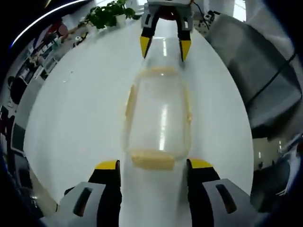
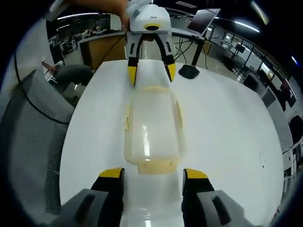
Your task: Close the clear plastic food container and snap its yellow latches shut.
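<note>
A clear plastic container (image 1: pixel 158 118) (image 2: pixel 151 127) lies lengthwise on the white round table (image 1: pixel 75 123) (image 2: pixel 222 127), its lid resting on top. It has pale yellow latches on the long sides and on both ends. In the left gripper view, my left gripper (image 1: pixel 154 165) stands open, its yellow-tipped jaws flanking the near end latch (image 1: pixel 152 160) with small gaps. My right gripper (image 1: pixel 164 48) straddles the far end. In the right gripper view, the right gripper (image 2: pixel 153 173) is open around its near end latch (image 2: pixel 154 166). The left gripper (image 2: pixel 151 73) sits open at the opposite end.
A grey mesh chair (image 1: pixel 265 85) (image 2: pixel 33 142) stands beside the table. A green plant (image 1: pixel 106 14) sits past one table edge; a black stand base (image 2: pixel 189 71) and a screen (image 2: pixel 203 19) sit past the other. Office desks fill the background.
</note>
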`<state>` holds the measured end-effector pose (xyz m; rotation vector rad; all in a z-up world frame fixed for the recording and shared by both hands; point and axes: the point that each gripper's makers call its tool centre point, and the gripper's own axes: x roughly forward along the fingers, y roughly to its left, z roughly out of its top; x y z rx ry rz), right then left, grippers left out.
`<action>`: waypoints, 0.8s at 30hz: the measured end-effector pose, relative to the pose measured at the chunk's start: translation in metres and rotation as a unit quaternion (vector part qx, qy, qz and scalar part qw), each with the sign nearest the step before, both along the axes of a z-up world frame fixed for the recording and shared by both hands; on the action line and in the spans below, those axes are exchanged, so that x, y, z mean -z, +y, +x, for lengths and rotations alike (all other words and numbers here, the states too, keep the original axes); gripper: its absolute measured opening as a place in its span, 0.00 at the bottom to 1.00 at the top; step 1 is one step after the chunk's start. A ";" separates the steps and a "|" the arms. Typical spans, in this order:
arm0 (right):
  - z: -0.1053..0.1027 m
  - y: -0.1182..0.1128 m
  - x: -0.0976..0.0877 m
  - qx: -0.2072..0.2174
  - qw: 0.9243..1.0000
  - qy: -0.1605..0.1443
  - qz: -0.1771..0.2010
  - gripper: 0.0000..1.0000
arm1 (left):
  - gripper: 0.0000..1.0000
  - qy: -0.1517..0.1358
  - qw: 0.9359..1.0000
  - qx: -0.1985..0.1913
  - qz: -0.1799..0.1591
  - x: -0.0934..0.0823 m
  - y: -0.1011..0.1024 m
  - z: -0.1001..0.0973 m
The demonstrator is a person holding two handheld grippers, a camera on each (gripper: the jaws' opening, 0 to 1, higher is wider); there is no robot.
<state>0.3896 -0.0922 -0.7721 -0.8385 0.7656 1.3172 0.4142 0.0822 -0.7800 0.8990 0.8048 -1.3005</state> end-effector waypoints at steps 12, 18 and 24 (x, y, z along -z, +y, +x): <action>0.007 0.010 0.009 -0.014 1.000 0.006 -0.021 0.40 | 0.47 0.019 0.999 0.035 0.026 0.011 0.000 -0.003; 0.012 0.011 0.015 -0.026 0.998 0.005 -0.053 0.39 | 0.45 0.026 0.999 0.032 0.029 0.016 0.003 -0.003; 0.006 0.011 0.027 -0.034 0.996 0.022 -0.074 0.38 | 0.41 0.034 0.998 0.041 0.037 0.021 0.001 -0.008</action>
